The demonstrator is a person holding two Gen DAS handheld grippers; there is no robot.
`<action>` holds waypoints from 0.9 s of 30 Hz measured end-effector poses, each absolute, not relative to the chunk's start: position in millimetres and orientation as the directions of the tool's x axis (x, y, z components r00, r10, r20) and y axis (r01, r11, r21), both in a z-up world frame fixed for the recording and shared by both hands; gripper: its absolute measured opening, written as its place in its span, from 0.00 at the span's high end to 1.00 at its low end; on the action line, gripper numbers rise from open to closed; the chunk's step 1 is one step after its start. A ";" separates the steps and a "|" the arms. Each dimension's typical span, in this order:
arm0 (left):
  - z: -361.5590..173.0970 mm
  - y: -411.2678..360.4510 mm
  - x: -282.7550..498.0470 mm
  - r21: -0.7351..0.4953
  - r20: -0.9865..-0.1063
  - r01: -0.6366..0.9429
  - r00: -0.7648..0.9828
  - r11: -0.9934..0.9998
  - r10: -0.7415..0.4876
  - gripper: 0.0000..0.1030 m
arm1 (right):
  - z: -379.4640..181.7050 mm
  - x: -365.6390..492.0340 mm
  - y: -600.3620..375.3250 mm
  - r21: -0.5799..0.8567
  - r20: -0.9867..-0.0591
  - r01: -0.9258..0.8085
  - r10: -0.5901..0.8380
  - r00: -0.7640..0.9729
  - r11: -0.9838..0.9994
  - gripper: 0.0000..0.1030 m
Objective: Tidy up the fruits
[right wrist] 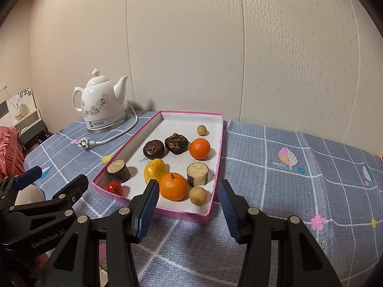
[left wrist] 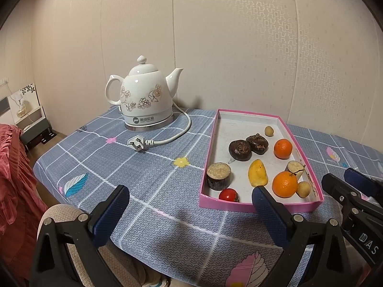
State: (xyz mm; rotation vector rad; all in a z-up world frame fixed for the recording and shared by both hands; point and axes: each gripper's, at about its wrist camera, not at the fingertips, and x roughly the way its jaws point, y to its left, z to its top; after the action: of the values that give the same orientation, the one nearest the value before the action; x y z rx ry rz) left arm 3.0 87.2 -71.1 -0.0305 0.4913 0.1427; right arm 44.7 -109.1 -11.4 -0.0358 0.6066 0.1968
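Note:
A pink-rimmed tray [left wrist: 261, 206] [right wrist: 167, 211] on the table holds two oranges [right wrist: 173, 186] [right wrist: 199, 148], a yellow fruit [right wrist: 155, 170], a cherry tomato [right wrist: 115, 188], two dark brown fruits [right wrist: 153, 149], two cut sugarcane stubs [right wrist: 197, 174] [right wrist: 118, 167] and two small tan round fruits [right wrist: 198, 196]. My left gripper [left wrist: 191, 203] is open and empty, before the tray's near left corner. My right gripper [right wrist: 189, 198] is open and empty at the tray's near edge, in front of the nearer orange [left wrist: 284, 184].
A white ceramic kettle [left wrist: 146, 95] [right wrist: 103, 105] stands at the back left, its cord and plug [left wrist: 140, 143] lying on the blue checked tablecloth [right wrist: 299, 179]. The wall is close behind. A red fabric [left wrist: 14, 179] and a chair are at the left.

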 end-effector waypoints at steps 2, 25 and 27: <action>-71.1 86.9 3.3 0.006 -0.473 -0.144 0.872 0.989 0.130 0.00 | -11.6 44.7 -108.9 0.025 -0.571 -0.195 0.175 0.802 0.980 0.49; -72.0 87.2 5.1 0.002 -0.481 -0.141 0.868 0.990 0.125 0.00 | -14.4 45.8 -108.0 0.028 -0.581 -0.194 0.174 0.795 0.981 0.49; -72.1 87.0 5.2 0.002 -0.482 -0.141 0.867 0.990 0.124 0.00 | -14.4 45.7 -107.8 0.028 -0.582 -0.194 0.173 0.795 0.981 0.49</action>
State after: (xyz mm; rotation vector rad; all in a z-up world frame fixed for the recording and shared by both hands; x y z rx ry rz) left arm 5.2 87.0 -72.1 -0.0338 0.5021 0.1389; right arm 45.7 -107.8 -14.4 -0.0339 0.6221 0.1971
